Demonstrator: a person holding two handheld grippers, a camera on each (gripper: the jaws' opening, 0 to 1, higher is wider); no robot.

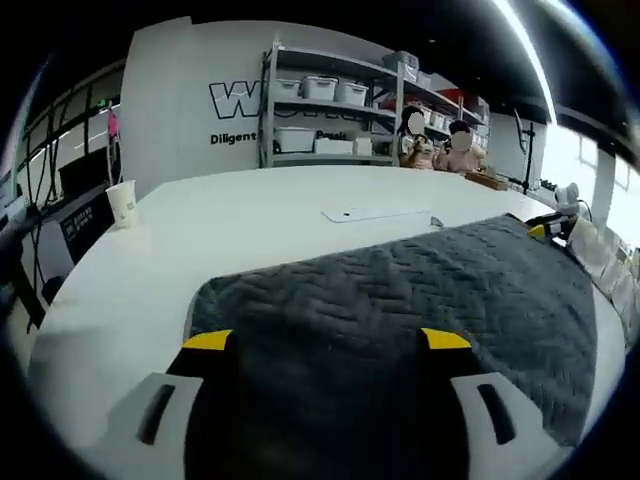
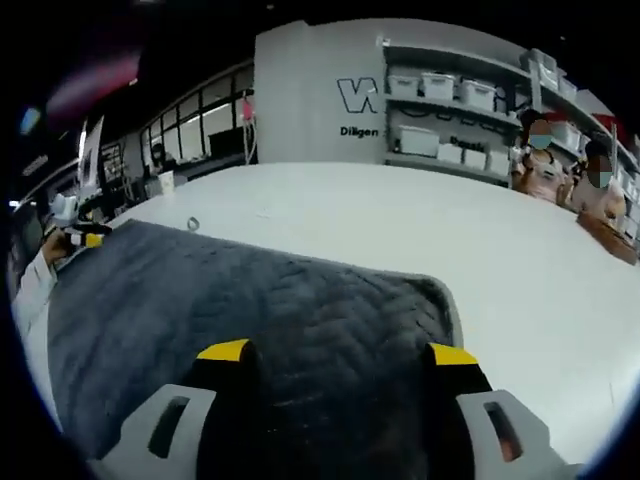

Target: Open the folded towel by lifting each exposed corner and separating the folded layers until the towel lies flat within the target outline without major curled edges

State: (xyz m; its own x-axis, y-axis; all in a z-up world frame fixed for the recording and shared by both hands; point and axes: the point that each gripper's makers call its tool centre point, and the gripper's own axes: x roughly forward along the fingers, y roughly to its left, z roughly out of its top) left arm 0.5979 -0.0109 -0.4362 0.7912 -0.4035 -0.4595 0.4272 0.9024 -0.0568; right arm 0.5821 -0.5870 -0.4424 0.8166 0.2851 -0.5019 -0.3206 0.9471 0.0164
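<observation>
Dark grey towel (image 1: 400,300) spread over the white table (image 1: 250,220), herringbone-textured and thick; likely soft and limp, light for its bulk, prone to sagging and dragging along the tabletop instead of sliding cleanly. No stiffness to count on, so best pinched at a corner or along a hem where the layers end, taking only the top layer; the rounded far corner (image 2: 440,290) in the right gripper view looks like the clearest exposed one. Whether folded layers remain cannot be told from here. Left gripper (image 1: 328,340) low over the near edge of the cloth, jaws apart with yellow tips straddling the fabric, nothing pinched. Right gripper (image 2: 338,352) likewise low and level over the towel (image 2: 250,310), jaws spread wide, nothing between them but cloth beneath. Both pointed forward across the table (image 2: 400,220) toward the shelving (image 1: 340,110), side by side along the same edge. Paper cup (image 1: 122,200) well clear at the table's far left.
</observation>
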